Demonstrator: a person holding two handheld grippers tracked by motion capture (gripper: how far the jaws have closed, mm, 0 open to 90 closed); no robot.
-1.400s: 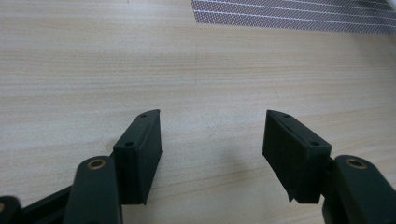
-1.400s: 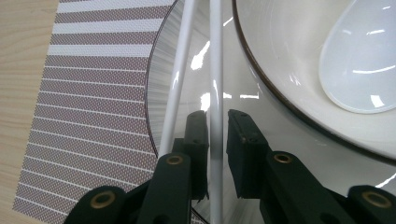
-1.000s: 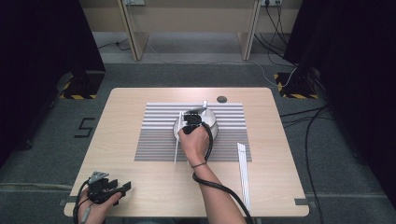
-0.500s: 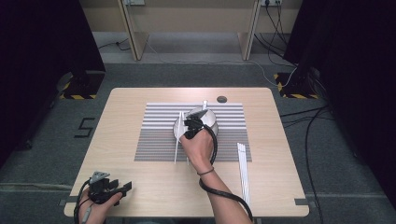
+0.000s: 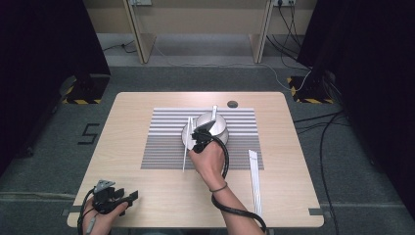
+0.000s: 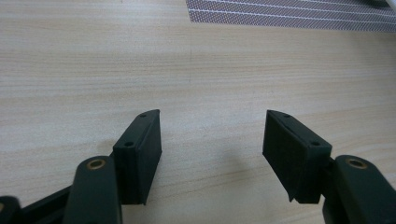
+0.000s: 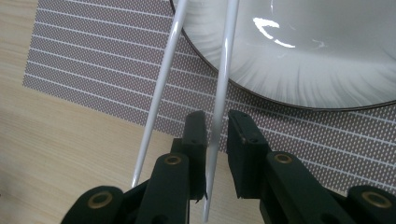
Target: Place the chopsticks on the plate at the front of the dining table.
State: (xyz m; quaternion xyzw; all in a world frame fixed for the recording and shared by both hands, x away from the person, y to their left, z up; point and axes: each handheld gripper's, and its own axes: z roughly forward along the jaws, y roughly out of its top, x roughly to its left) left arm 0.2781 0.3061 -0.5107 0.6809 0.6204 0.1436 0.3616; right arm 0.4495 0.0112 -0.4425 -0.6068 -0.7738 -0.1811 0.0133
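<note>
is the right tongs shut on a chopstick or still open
Shut on one chopstick: the right tongs have just been closing, with both pads against it. The second chopstick lies outside them, beside the plate.

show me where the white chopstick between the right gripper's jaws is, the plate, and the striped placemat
white chopstick (image 7: 223,79), right gripper view, its mid shaft.
plate (image 7: 322,56), right gripper view, its inner surface.
striped placemat (image 5: 164,147), high view, its bare left part.

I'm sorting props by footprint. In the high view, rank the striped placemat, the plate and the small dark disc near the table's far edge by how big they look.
1. striped placemat, by far the largest.
2. plate, partly hidden by the right gripper.
3. small dark disc, smallest.
The disc lies farthest from the camera, but the gap is too great to change the order.
</note>
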